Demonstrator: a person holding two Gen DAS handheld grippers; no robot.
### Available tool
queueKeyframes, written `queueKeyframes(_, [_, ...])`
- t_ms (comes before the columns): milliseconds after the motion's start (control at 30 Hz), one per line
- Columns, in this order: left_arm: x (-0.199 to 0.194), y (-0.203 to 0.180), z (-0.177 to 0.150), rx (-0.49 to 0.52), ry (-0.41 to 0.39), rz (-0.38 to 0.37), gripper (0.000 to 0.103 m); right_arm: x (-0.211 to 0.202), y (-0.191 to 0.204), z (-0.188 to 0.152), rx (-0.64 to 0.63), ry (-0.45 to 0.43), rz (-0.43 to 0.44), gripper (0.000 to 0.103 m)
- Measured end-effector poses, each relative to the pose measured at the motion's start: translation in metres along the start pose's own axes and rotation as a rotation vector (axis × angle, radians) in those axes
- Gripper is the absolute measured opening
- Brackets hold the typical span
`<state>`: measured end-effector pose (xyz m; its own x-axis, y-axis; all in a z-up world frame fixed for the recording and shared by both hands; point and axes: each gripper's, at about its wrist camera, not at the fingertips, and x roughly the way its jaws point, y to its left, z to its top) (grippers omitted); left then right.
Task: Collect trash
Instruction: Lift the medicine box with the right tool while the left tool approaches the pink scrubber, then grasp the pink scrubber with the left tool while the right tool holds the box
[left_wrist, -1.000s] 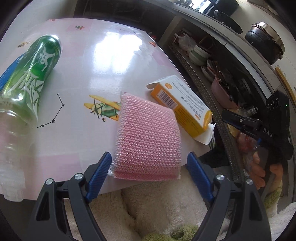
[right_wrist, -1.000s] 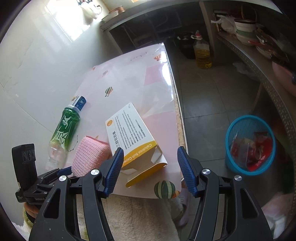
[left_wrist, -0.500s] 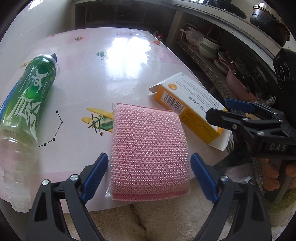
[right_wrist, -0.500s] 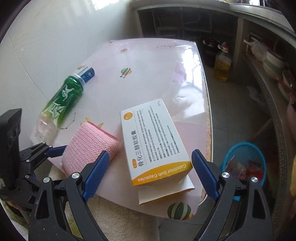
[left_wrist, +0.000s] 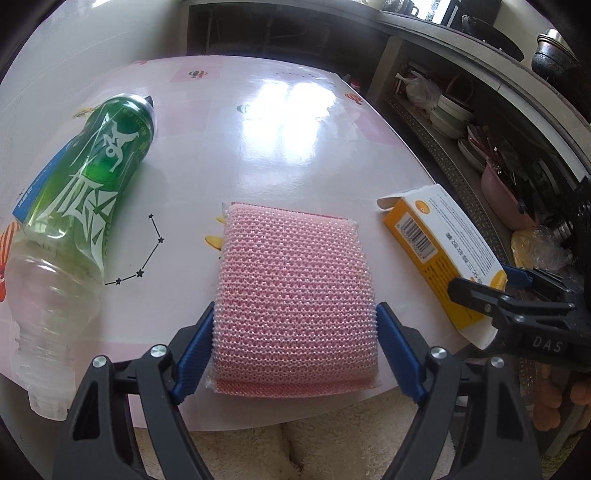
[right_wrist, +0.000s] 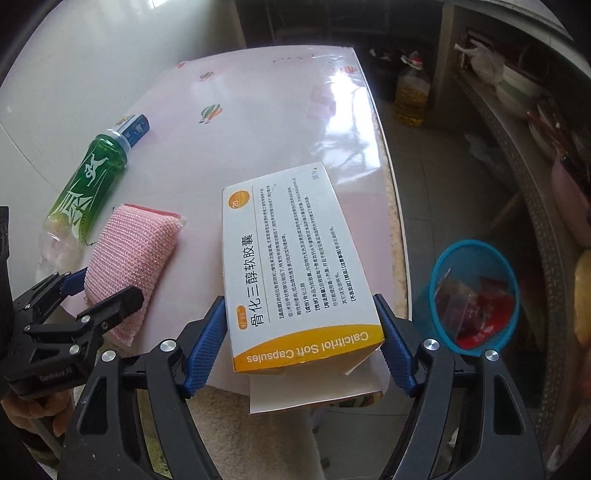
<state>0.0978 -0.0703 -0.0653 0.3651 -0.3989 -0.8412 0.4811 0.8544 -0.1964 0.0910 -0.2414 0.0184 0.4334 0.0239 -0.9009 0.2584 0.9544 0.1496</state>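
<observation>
A pink mesh sponge (left_wrist: 295, 306) lies at the near edge of the pink table (left_wrist: 258, 140). My left gripper (left_wrist: 295, 354) has closed on it, both blue pads touching its sides. A white and orange medicine box (right_wrist: 295, 266) lies beside it, open flap over the table edge. My right gripper (right_wrist: 301, 343) has closed on the box's near end, pads against both sides. The sponge also shows in the right wrist view (right_wrist: 129, 258), and the box in the left wrist view (left_wrist: 443, 254). A green plastic bottle (left_wrist: 74, 221) lies on its side at the left.
A blue mesh trash bin (right_wrist: 476, 295) holding wrappers stands on the floor right of the table. An oil jug (right_wrist: 412, 96) stands on the floor farther back. Shelves with bowls and pots (left_wrist: 480, 140) run along the right. A wall borders the table's left side.
Both grippers moved forward over the table edge and narrowed. The left pads now touch the sponge and the right pads touch the box; before they were wide open and short of them.
</observation>
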Motion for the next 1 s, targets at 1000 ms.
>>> queueKeyframes(1000, [0.01, -0.02, 0.002, 0.05, -0.03, 0.087, 0.081, 0.018, 0.009, 0.011, -0.039, -0.02, -0.066, 0.075])
